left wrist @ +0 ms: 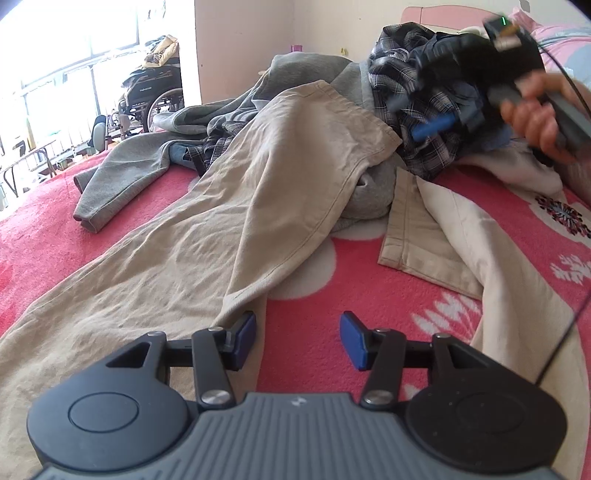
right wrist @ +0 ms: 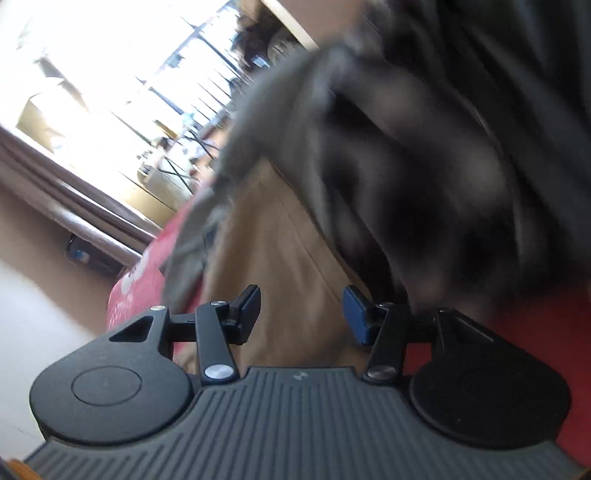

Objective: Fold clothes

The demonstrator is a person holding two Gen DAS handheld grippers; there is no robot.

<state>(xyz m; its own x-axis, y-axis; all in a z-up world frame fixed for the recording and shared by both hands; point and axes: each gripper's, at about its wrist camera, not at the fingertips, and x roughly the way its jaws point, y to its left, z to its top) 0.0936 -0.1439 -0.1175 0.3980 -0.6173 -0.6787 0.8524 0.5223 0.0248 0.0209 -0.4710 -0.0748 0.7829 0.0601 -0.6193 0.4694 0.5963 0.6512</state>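
Beige trousers (left wrist: 258,177) lie stretched along the pink flowered blanket (left wrist: 369,295), one leg draped over a grey sweatshirt (left wrist: 122,173). A second beige leg (left wrist: 417,243) lies to the right. Behind them is a heap with a dark plaid shirt (left wrist: 406,74). My left gripper (left wrist: 297,338) is open low over the blanket, its left pad (left wrist: 245,332) at the trousers' edge and nothing between the pads. A hand (left wrist: 532,110) holds my right gripper (left wrist: 424,118) against the plaid heap. In the blurred, tilted right wrist view, that right gripper (right wrist: 301,310) is open over beige cloth (right wrist: 280,251), dark plaid fabric (right wrist: 424,166) close ahead.
A wheelchair (left wrist: 155,96) stands by the bright window at the far left, beyond the bed's edge. A pink headboard (left wrist: 443,14) and a pale wall close the back. A cream cloth (left wrist: 509,266) trails down the right side. A thin cable (left wrist: 569,325) hangs at the right.
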